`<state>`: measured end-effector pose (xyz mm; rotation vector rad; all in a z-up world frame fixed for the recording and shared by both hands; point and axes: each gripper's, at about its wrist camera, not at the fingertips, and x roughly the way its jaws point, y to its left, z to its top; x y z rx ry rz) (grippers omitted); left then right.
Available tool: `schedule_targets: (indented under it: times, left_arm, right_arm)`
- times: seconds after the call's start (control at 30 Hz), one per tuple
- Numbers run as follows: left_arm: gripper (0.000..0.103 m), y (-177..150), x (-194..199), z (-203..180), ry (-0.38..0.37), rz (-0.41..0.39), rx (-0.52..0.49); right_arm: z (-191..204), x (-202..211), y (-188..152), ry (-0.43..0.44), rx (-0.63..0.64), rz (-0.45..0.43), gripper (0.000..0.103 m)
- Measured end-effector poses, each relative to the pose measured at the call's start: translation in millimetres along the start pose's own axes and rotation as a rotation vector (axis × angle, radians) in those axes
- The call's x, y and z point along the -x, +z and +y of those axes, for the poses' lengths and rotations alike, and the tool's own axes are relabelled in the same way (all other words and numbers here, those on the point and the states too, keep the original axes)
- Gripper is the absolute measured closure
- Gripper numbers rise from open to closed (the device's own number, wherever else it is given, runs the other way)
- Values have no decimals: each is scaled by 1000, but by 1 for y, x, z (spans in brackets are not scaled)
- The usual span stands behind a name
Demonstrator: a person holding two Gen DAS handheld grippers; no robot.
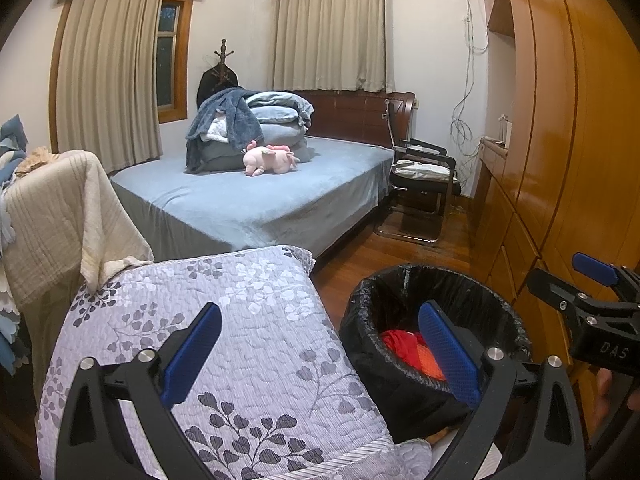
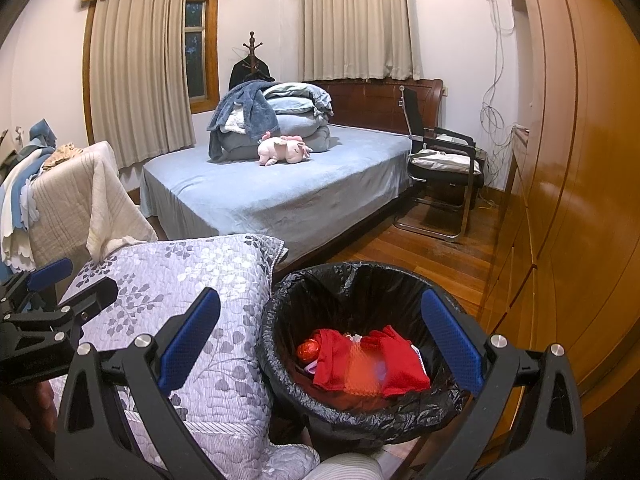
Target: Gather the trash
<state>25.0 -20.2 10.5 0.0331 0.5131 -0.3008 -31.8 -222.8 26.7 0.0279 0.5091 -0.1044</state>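
Note:
A bin with a black liner [image 2: 280,320] stands on the wooden floor beside a quilted cushion. Red crumpled wrapping [image 2: 400,364], an orange mesh piece [image 2: 362,376] and a small red ball [image 2: 308,350] lie inside it. My right gripper [image 2: 320,344] is open over the bin's mouth with nothing between its blue pads [image 2: 452,344]. My left gripper [image 1: 320,356] is open as well and empty. It hovers over the cushion's edge with the bin [image 1: 360,320] just to its right. Each gripper shows at the edge of the other's view: right gripper [image 1: 568,278], left gripper [image 2: 72,284].
The lavender leaf-patterned cushion [image 1: 240,320] fills the lower left. A cream blanket [image 1: 60,216] drapes over furniture at left. Beyond are a blue bed [image 1: 260,196] with folded bedding and a pink plush [image 1: 270,158], a black chair [image 1: 424,180], and a wooden wardrobe [image 1: 560,140] along the right.

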Motion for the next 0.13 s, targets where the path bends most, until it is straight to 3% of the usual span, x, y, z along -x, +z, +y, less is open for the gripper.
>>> schedule_targets:
  times: [0.13]
  left_arm:
    - [6, 1, -1, -1, 1, 4, 1]
  right_arm:
    - [0, 1, 0, 0, 1, 0, 5]
